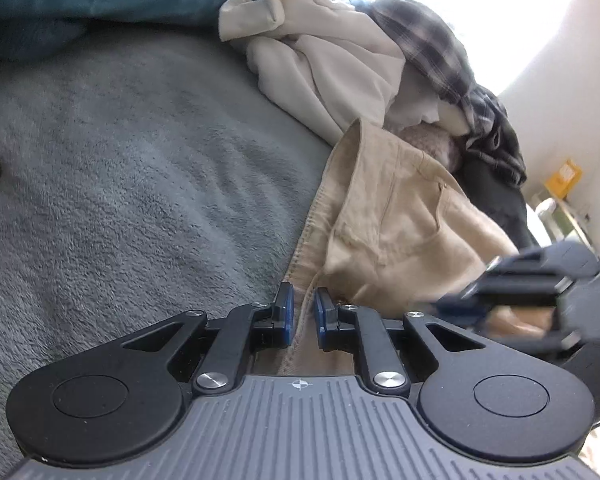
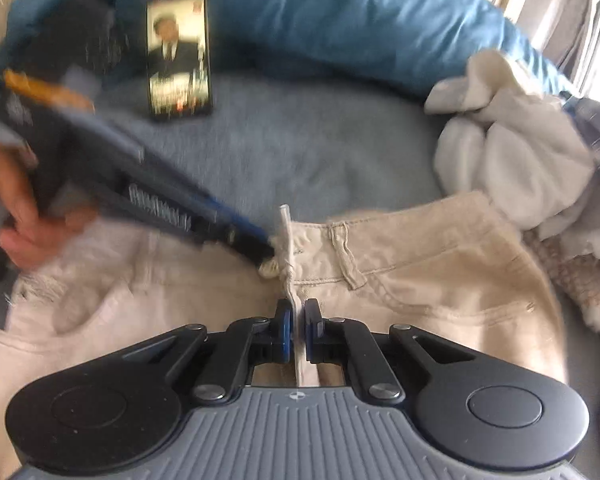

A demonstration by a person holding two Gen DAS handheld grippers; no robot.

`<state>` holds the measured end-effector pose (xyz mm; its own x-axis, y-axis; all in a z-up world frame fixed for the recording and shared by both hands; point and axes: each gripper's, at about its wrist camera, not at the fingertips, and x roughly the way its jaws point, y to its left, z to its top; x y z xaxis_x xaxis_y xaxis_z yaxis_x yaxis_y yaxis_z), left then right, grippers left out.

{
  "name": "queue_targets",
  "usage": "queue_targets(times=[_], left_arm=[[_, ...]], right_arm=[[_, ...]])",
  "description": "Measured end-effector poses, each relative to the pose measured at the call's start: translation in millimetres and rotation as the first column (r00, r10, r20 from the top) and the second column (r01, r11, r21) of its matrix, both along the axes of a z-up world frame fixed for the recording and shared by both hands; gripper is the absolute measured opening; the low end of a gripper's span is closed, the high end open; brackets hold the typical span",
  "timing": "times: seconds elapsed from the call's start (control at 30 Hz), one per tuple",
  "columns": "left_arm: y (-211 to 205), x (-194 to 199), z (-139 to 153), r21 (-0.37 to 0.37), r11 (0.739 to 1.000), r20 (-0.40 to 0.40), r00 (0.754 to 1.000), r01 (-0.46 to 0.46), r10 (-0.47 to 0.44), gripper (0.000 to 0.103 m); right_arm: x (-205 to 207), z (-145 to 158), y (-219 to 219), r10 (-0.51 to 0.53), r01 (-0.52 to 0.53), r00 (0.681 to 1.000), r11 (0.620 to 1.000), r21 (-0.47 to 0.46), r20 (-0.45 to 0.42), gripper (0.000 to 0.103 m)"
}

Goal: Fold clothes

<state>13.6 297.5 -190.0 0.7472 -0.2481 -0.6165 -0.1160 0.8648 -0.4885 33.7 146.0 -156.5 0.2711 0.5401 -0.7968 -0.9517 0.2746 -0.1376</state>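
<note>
My beige trousers lie flat on the grey blanket, waistband up, one edge pinched upright. Beside them waits a crumpled heap: a cream garment and a plaid shirt.

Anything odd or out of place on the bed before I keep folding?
A phone with its screen lit lies on the grey blanket, beyond the beige trousers, in the folding area. To the right, the unfolded clothes pile is heaped untidily. Nothing looks damaged or spilled.
</note>
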Motion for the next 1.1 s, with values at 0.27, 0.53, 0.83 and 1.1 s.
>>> queue_targets(times=[0.27, 0.53, 0.83, 1.1], left_arm=[[10.0, -9.1, 22.3, -0.023, 0.996, 0.067, 0.994, -0.087, 0.089, 0.027], [-16.4, -5.5, 40.7, 0.057, 0.998, 0.184, 0.982, 0.036, -0.046, 0.028], [-48.9, 19.1, 11.8, 0.223, 0.969, 0.059, 0.99, 0.109, -0.125, 0.028], [-42.5, 17.6, 1.0, 0.203, 0.972, 0.074, 0.989, 0.114, -0.132, 0.028]], right_arm=[[12.9, 23.6, -10.9, -0.055, 0.065, 0.993, 0.993, 0.101, -0.104, 0.053], [52.8, 86.3, -47.4, -0.163, 0.184, 0.981, 0.955, 0.234, -0.103, 0.053], [146.9, 60.4, -27.3, -0.321, 0.373, 0.904, 0.914, 0.156, -0.281, 0.024], [174.8, -5.7, 19.0, -0.414, 0.46, 0.844, 0.886, 0.063, -0.341, 0.018]])
